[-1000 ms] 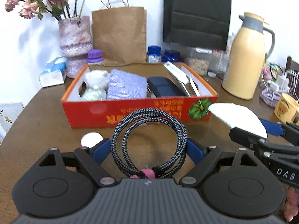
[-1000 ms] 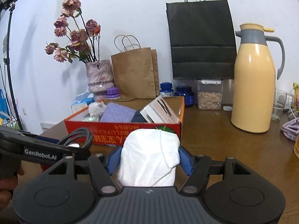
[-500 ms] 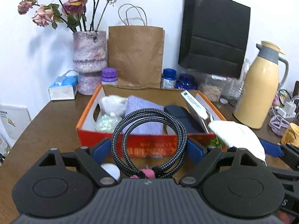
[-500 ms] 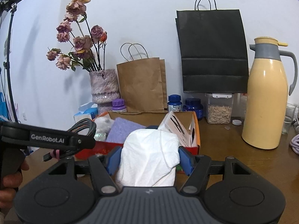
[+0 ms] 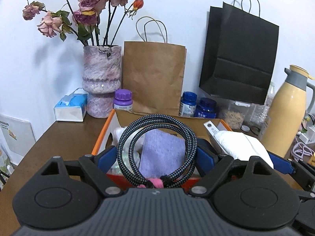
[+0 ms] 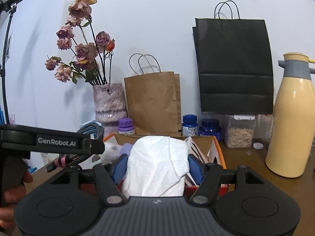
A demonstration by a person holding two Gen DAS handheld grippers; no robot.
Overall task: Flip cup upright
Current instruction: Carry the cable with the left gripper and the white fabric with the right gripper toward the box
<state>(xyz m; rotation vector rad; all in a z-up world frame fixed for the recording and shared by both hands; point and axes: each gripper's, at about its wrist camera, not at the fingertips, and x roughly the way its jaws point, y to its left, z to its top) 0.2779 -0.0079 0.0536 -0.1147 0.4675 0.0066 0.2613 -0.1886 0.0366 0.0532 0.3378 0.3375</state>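
No cup shows clearly in either view. My left gripper (image 5: 156, 156) is shut on a coiled black braided cable (image 5: 130, 147) tied with a pink band, and holds it above the orange-red cardboard box (image 5: 102, 137). My right gripper (image 6: 157, 166) is shut on a crumpled white paper towel (image 6: 157, 163), also over the box (image 6: 218, 151). In the left wrist view the towel (image 5: 240, 145) and a blue right finger (image 5: 279, 163) sit at the right. In the right wrist view the left gripper body (image 6: 53, 141) and cable (image 6: 90, 129) are at the left.
The box holds a purple cloth (image 5: 161, 151) and a white booklet (image 6: 196, 149). Behind it stand a vase of dried roses (image 5: 101, 82), a brown paper bag (image 5: 153, 78), a black bag (image 5: 240, 59), pill bottles (image 5: 188, 104) and a tissue box (image 5: 70, 108). A yellow thermos jug (image 5: 285, 114) stands right.
Both grippers have risen and moved forward from in front of the box to above it, each still holding its load. The white disc on the table has dropped out of view.
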